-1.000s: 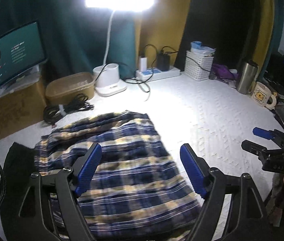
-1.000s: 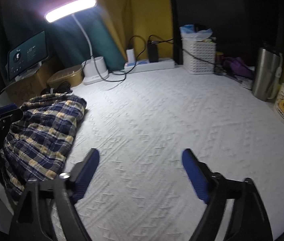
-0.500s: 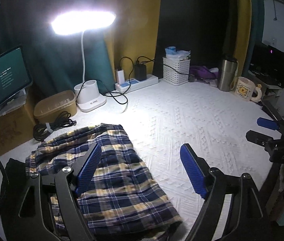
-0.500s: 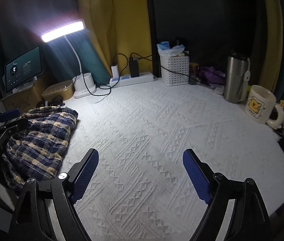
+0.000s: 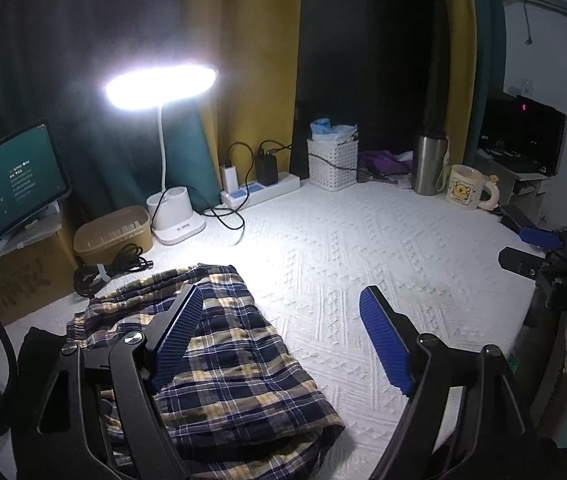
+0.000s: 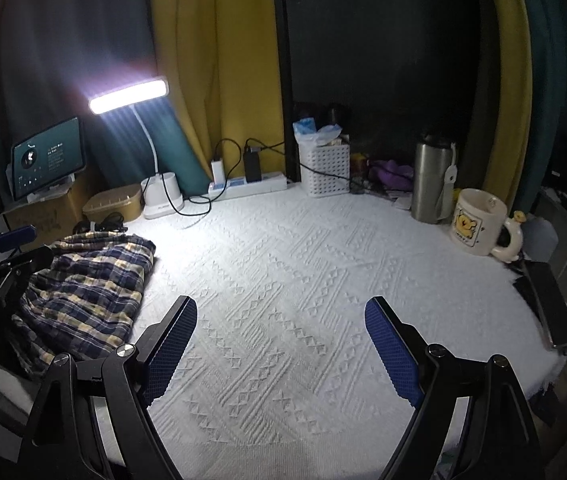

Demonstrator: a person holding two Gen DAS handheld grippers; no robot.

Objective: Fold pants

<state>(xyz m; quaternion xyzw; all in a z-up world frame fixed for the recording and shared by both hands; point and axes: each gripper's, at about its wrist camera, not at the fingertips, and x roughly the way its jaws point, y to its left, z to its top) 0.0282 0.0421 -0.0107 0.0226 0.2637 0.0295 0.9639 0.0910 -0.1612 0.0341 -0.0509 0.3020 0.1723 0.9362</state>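
White bedspread (image 6: 303,280) carries one folded pants (image 5: 219,360), one mug (image 6: 477,222), one stuffed basket (image 6: 325,170); left gripper (image 5: 279,340) and right gripper (image 6: 281,346) gape, empty.

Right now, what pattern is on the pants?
The pants are plaid: dark blue with yellow and white stripes. The left wrist view shows it best.

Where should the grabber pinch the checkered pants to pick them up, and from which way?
Probably the thick folded edge nearest the left gripper. The plaid pants lie in a flat bundle on the white cloth, and that edge bulges up in layers, so open jaws could come down over it from the front and pinch it all at once.
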